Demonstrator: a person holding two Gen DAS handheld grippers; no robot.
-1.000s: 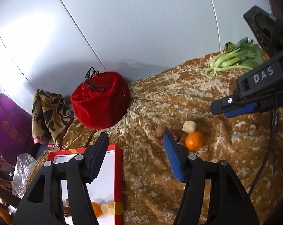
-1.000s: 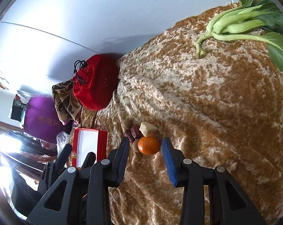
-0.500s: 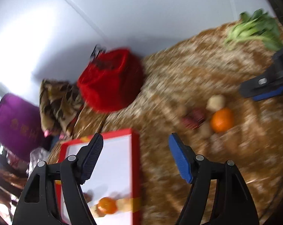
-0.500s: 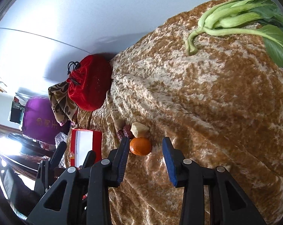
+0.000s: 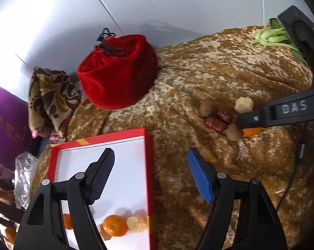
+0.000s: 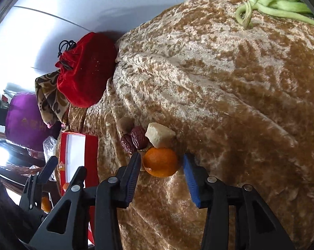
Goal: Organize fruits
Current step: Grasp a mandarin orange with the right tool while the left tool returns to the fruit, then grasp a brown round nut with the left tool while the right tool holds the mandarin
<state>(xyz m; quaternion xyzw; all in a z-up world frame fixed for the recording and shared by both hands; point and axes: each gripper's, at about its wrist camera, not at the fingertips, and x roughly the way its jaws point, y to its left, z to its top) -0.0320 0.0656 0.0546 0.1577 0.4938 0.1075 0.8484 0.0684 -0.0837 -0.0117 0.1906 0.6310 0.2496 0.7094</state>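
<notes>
Right gripper [image 6: 161, 171] jaws opening around the orange [image 6: 160, 162] on the gold cloth [image 6: 229, 104], not yet pressing it: lower both pads level past its middle, clear of the dates [image 6: 134, 140] and pale chunk [image 6: 159, 135], then squeeze gently for the red box [image 6: 90, 152].

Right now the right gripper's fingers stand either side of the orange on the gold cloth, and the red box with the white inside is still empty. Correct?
Not quite. The right gripper does straddle the orange, its jaws opening, but the red box is not empty: the left wrist view shows another orange and a pale lump already inside.
</notes>
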